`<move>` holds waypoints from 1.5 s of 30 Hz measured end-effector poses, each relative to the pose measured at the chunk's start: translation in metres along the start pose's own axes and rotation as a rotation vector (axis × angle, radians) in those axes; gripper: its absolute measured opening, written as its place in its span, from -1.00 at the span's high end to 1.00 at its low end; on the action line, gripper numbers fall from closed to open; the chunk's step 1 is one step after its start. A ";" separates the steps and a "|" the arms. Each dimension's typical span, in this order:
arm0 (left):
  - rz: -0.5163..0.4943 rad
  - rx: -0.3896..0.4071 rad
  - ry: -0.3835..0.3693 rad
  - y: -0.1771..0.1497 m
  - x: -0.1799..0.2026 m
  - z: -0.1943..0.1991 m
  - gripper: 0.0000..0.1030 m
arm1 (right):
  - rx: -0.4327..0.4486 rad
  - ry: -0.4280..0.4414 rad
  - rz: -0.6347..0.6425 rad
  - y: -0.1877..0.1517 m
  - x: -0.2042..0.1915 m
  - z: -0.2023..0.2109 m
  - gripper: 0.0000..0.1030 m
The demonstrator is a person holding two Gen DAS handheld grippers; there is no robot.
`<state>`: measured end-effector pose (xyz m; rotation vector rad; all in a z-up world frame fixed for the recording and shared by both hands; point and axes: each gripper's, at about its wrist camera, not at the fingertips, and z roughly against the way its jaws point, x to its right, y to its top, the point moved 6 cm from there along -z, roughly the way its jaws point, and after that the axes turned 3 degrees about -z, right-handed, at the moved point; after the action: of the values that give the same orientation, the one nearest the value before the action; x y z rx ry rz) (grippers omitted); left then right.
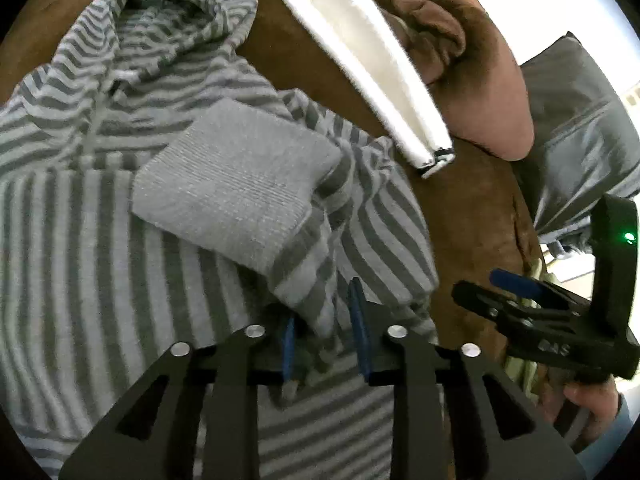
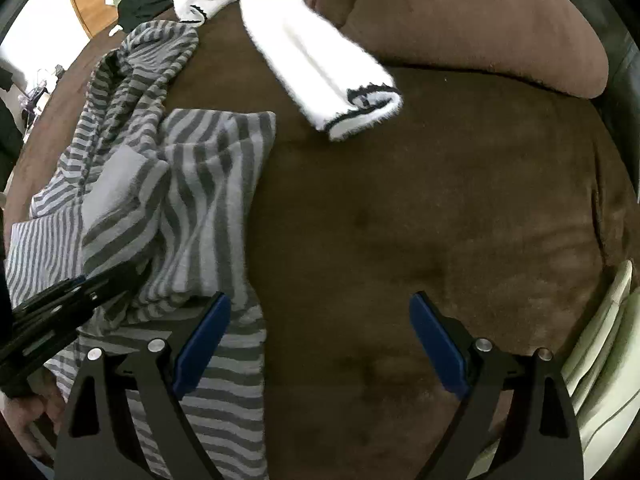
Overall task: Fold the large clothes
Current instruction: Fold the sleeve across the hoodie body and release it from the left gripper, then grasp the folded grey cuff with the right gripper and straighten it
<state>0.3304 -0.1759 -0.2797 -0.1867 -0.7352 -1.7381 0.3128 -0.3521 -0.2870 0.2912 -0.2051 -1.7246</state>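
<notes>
**Left wrist view: sleeve in, most of the fold still to do**

Your left gripper [image 1: 326,330] is pinched on the sleeve of the striped hoodie [image 1: 100,240], whose grey cuff [image 1: 236,188] lies across the chest. The hoodie is spread on the brown cushion [image 2: 420,220], hood [image 1: 192,8] at the far end.

Your right gripper [image 2: 320,344] hangs with its jaws wide apart over bare cushion, just beside the hoodie's edge, holding nothing.

By my judgement you are early on: one sleeve is coming in, while the body and hood are unfolded. A white garment [image 2: 316,64] lies beyond, untouched.

Writing: pale letters on your right gripper's body [image 1: 554,348] in the left wrist view are too blurred to read. No garment labels show.
</notes>
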 end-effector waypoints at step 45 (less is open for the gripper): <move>0.172 -0.020 0.379 -0.053 -0.212 0.114 0.87 | 0.262 -0.106 0.321 0.041 -0.140 0.035 0.81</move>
<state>0.3181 0.0680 -0.3125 0.0649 -0.4120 -1.5570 0.3623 -0.2223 -0.2304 0.3385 -0.5302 -1.3948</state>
